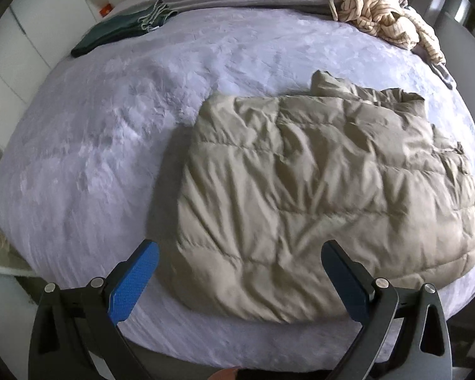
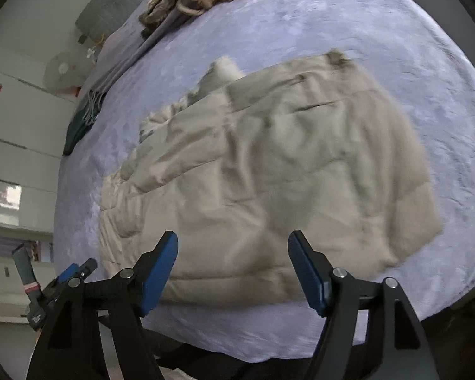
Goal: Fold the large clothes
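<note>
Beige puffer jacket (image 1: 316, 196) folded on lavender bed (image 1: 95, 158), claws clear.

lilac fleece-covered bed (image 1: 110, 145), beige puffer jacket (image 1: 316, 196) folded near front edge, clothes pile (image 1: 373, 9) and dark green garment (image 1: 110, 34) at back

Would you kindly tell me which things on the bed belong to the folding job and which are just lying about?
In the job:
beige puffer jacket
left gripper, open
right gripper, open

Lying about:
striped cream garment
dark green cloth
lilac bedcover
</note>
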